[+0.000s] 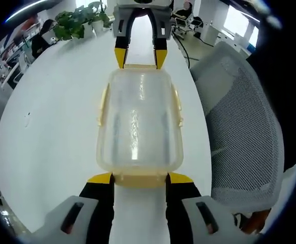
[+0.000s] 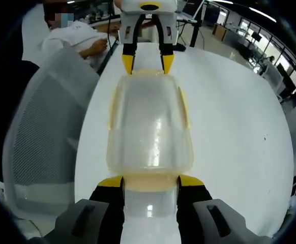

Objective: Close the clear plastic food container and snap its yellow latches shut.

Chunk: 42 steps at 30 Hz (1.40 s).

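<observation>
A clear plastic container lies on the white table with its lid on. Pale yellow latches run along its long sides. My left gripper is open at one short end, its yellow-tipped jaws flanking the yellow end latch. My right gripper is open at the opposite short end, straddling that end's latch. Each gripper shows across the container in the other's view: the right gripper and the left gripper. Whether the latches are snapped down, I cannot tell.
A grey mesh office chair stands tight against the table edge beside the container. Potted plants sit at the far end of the table. A person in white sits behind the chair.
</observation>
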Motion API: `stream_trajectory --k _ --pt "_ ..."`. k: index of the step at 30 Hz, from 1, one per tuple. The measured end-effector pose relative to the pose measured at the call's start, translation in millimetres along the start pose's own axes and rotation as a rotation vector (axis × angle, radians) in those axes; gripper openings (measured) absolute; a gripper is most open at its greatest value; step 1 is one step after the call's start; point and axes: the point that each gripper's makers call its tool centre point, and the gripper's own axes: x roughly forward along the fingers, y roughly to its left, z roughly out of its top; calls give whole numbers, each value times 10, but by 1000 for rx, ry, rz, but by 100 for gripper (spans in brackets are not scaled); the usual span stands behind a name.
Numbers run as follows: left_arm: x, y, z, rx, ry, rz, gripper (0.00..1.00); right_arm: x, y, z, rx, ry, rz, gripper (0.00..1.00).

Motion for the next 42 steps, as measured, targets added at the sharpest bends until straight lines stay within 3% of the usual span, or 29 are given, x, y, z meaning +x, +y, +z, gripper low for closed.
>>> stream_trajectory --k 29,42 --pt "247 0 543 9 -21 -7 38 -203 -18 -544 15 32 -13 39" --pt "328 -33 694 4 -33 -14 38 -266 5 -704 21 40 -8 38"
